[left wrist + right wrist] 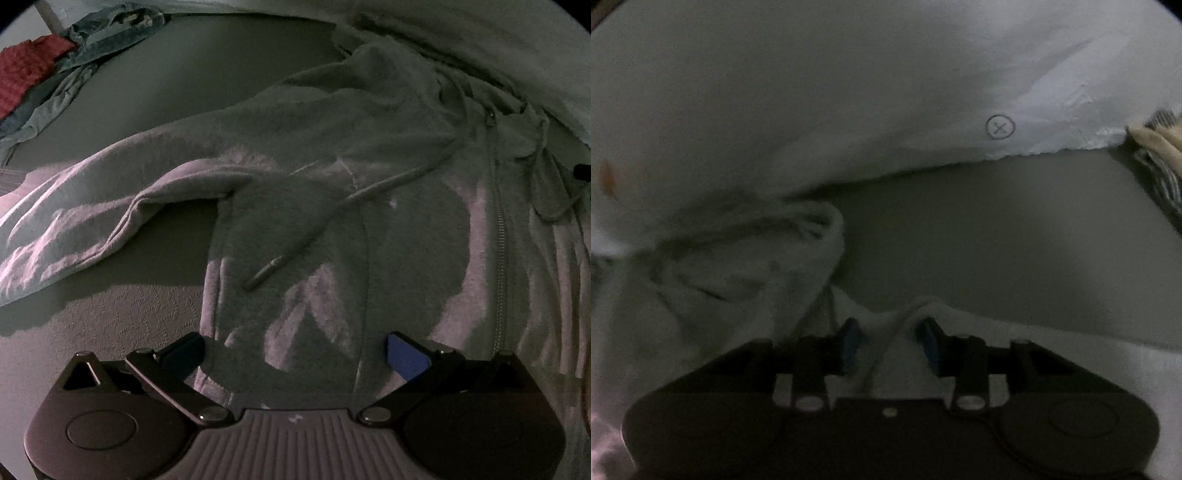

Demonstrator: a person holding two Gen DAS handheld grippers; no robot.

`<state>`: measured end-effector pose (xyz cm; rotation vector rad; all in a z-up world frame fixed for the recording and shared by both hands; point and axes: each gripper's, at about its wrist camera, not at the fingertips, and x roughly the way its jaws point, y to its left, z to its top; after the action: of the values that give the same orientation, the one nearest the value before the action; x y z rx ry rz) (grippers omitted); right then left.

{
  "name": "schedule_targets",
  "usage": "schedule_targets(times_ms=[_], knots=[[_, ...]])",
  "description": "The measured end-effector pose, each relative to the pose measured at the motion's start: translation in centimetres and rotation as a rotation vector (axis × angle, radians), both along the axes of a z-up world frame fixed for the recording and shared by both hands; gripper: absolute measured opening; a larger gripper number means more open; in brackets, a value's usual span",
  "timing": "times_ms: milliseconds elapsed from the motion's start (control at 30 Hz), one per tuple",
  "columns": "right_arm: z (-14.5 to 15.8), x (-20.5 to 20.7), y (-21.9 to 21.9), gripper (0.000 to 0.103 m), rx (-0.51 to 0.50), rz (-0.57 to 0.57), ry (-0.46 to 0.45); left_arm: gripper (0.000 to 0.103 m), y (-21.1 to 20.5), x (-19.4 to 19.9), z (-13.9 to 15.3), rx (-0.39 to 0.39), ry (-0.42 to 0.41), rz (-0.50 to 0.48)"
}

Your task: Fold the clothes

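Note:
A light grey fleece zip hoodie (314, 155) lies spread on the bed, front up, its zipper (500, 236) running down the right and a drawstring (332, 210) lying across the chest. Its left sleeve (92, 206) stretches out to the left. My left gripper (295, 350) is open, its blue-padded fingers hovering just over the hoodie's lower front. In the right wrist view, my right gripper (892, 343) is partly open with hoodie cloth (897, 354) and a cord bunched between the fingers; whether it pinches them I cannot tell.
The bed sheet (122, 314) has a woven pattern. A pile of clothes, denim (114, 33) and red (26, 66), lies at the far left. A white pillow (849, 92) with a circled mark lies beyond the hoodie. A striped fabric (1160, 155) sits at the right edge.

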<state>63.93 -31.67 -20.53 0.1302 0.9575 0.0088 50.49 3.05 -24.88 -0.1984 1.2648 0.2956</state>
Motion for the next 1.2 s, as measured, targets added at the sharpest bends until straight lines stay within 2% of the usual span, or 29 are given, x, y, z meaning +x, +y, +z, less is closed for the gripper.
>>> schedule_targets(times_ms=[33, 100, 233, 333, 400, 500, 567, 733, 800, 900, 1067, 1200], knots=[[-0.2, 0.3, 0.3, 0.018, -0.031, 0.001, 0.007, 0.103, 0.0, 0.1, 0.0, 0.0, 0.001, 0.005], [0.1, -0.1, 0.6, 0.011, -0.068, 0.004, -0.022, 0.103, 0.1, 0.2, 0.0, 0.002, -0.002, 0.013], [2.5, -3.4, 1.3, 0.007, -0.151, 0.066, -0.147, 0.103, 0.2, 0.4, -0.2, 0.003, -0.003, 0.01], [4.6, -6.9, 2.6, 0.004, -0.222, 0.163, -0.239, 0.103, 0.3, 0.5, -0.2, 0.002, -0.004, 0.009], [5.9, -9.2, 3.4, 0.004, -0.26, 0.227, -0.292, 0.103, 1.0, 5.1, -0.8, 0.0, -0.001, 0.044], [7.0, -11.7, 3.9, 0.004, -0.234, 0.279, -0.324, 0.103, 1.3, 6.4, -1.0, 0.009, -0.019, 0.046], [7.6, -13.1, 4.0, 0.004, -0.179, 0.324, -0.326, 0.103, 1.5, 6.8, -1.1, 0.017, -0.038, 0.043], [9.4, -18.8, 6.0, 0.006, 0.051, 0.66, -0.336, 0.103, 2.5, 8.6, -1.6, 0.021, -0.054, 0.045], [9.6, -20.4, 6.7, 0.008, 0.081, 0.737, -0.323, 0.103, 2.9, 9.3, -1.8, 0.021, -0.055, 0.046], [9.6, -21.0, 6.6, 0.05, 0.06, 0.694, -0.317, 0.103, 3.3, 10.4, -2.1, 0.028, -0.073, 0.05], [8.8, -19.1, 4.5, 0.049, -0.009, 0.54, -0.249, 0.103, 4.2, 12.2, -2.4, 0.038, -0.095, 0.057], [6.9, -18.6, 3.7, 0.049, -0.018, 0.52, -0.18, 0.103, 4.4, 12.1, -2.1, 0.035, -0.09, 0.061]])
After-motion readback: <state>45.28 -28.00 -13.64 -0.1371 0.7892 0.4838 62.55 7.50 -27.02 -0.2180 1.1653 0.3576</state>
